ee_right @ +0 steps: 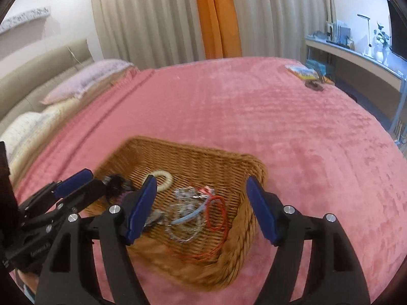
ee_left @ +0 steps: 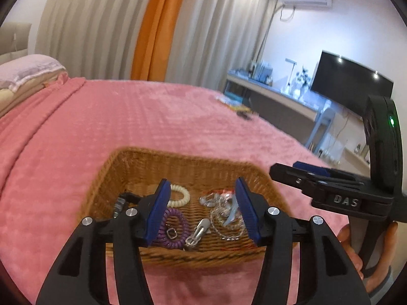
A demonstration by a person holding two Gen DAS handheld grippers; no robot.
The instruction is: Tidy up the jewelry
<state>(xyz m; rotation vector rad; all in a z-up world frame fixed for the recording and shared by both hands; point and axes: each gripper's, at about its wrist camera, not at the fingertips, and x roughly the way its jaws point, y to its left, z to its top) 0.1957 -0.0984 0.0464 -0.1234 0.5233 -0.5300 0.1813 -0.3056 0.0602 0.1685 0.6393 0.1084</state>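
Both our grippers, left (ee_left: 202,209) and right (ee_right: 201,208), hang with jaws apart, empty, over the basket (ee_left: 178,160). Only our left view shows the purple coil (ee_left: 175,228); only the right shows the red cord (ee_right: 218,218).

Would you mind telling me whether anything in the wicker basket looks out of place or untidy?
Yes: the silver chains lie knotted together with a red cord and a blue band in the wicker basket, rather than separated. Nothing has spilled onto the pink bedspread.

Home bedroom: bed (ee_right: 254,117), curtains (ee_right: 152,17), television (ee_left: 353,76).
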